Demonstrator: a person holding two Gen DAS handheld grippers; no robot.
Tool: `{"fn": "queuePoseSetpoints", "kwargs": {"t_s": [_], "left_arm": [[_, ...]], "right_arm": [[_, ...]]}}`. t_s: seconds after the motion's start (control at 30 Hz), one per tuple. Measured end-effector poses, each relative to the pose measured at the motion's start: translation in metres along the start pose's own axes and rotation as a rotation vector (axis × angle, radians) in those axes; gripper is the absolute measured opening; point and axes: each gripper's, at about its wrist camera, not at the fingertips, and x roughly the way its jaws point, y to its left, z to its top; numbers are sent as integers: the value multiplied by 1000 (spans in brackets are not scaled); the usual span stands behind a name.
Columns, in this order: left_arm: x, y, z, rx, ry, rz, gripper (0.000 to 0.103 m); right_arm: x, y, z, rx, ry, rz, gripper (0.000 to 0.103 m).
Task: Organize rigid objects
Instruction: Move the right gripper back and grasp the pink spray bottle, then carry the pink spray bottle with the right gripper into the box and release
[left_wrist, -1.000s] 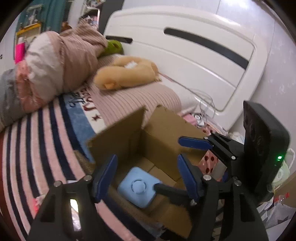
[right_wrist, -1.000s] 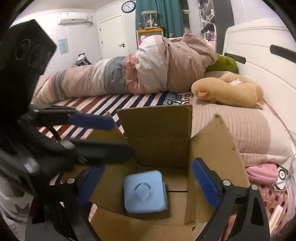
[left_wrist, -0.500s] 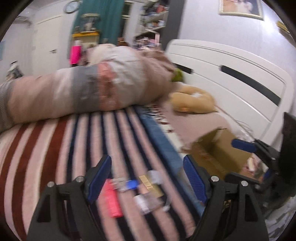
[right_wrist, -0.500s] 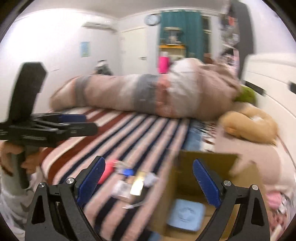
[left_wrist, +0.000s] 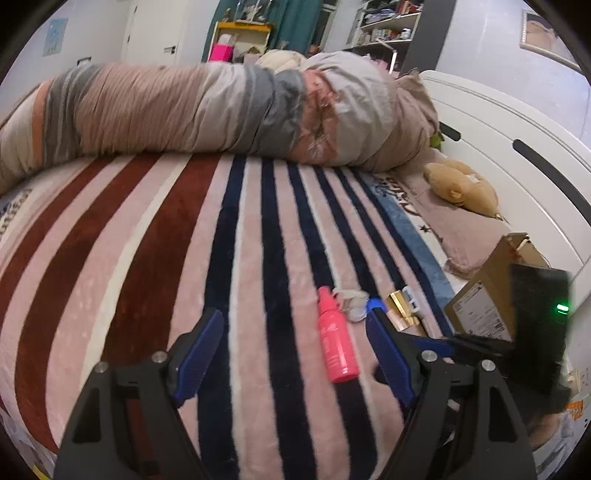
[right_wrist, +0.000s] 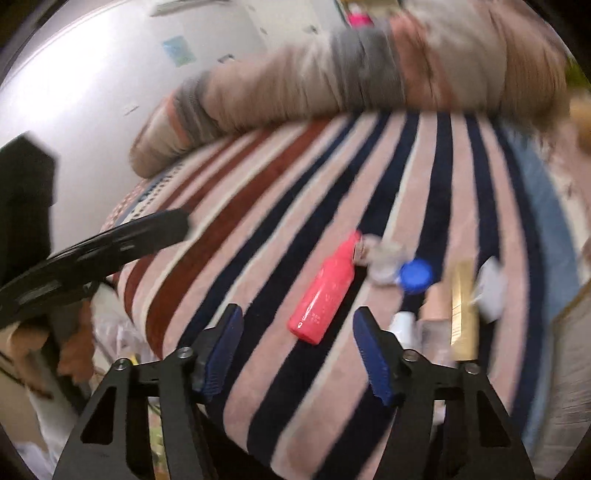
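- Two risks show in the left wrist view. The left gripper (left_wrist: 291, 354) has its jaws well apart and empty above the striped blanket (left_wrist: 147, 258) on the bed, and the pink bottle (left_wrist: 336, 343) lies flat between them, nearer the right-hand pad. A closing squeeze could push the smooth round bottle sideways so that it rolls on the soft pile. The small cluster just beyond it, a blue cap (left_wrist: 373, 303), a gold box (left_wrist: 400, 308) and something clear, sits so close that a reach for the bottle could knock it about. The cardboard box (left_wrist: 491, 288) stands at the right, near the bed's edge.
- One further risk shows in the right wrist view, which is blurred. The right gripper (right_wrist: 295, 347) is closing its jaws with nothing between them; the pink bottle (right_wrist: 325, 291) lies just ahead of the tips, askew to them. The left gripper's black frame (right_wrist: 92, 254) crosses at the left. Both tools seem aimed at the same bottle, so I judge that they could collide or jostle it off its spot.
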Motion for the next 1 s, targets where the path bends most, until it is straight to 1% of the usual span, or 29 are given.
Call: {"fn": "queuePoseSetpoints", "kwargs": {"t_s": [0.1,0.17,0.2,0.23,0.3,0.33,0.37,0.4,0.43,0.47,0.53,0.6,0.67,0.73,0.83,0.93,1.0], "left_arm": [[6,10,-5,-29,12,-4,77],[9,17,-8,-53,13,-2,77],[11,20,-10,-62,17,-3,77],[12,21,-10,-67,22,-2,77],[15,24,-13,-72,30,1,77],[16,26,-13,-75,31,1,77],[16,27,-14,-79,33,-3,77],[17,28,-15,-84,34,-8,77],[17,30,-14,-86,36,-11,77],[18,30,-14,-87,38,-14,77],[20,29,-12,-88,43,-16,77],[21,27,-13,-88,49,-27,77],[22,25,-14,-81,54,-41,77],[24,22,-14,-81,61,-57,77],[27,14,-12,-77,73,-119,77],[29,-4,-7,-53,83,-194,77],[27,-18,-2,-40,81,-239,77]], "right_arm": [[31,-12,8,87,33,-20,41],[50,-17,14,120,52,-50,40],[56,-20,15,135,60,-58,35],[61,-19,17,140,62,-62,33],[62,-10,18,99,69,-89,32],[61,-5,17,72,80,-84,32],[60,-1,16,41,97,-77,32],[60,5,11,-10,125,-87,31],[61,5,11,-34,139,-100,30],[63,7,11,-42,149,-113,30],[68,5,14,-15,152,-119,31],[79,10,16,-40,167,-154,31],[75,14,15,-69,150,-175,29],[67,19,13,-84,119,-166,27],[45,24,11,-116,56,-131,27],[15,35,11,-161,-12,-94,26],[-11,46,11,-208,-75,-61,26]]}}
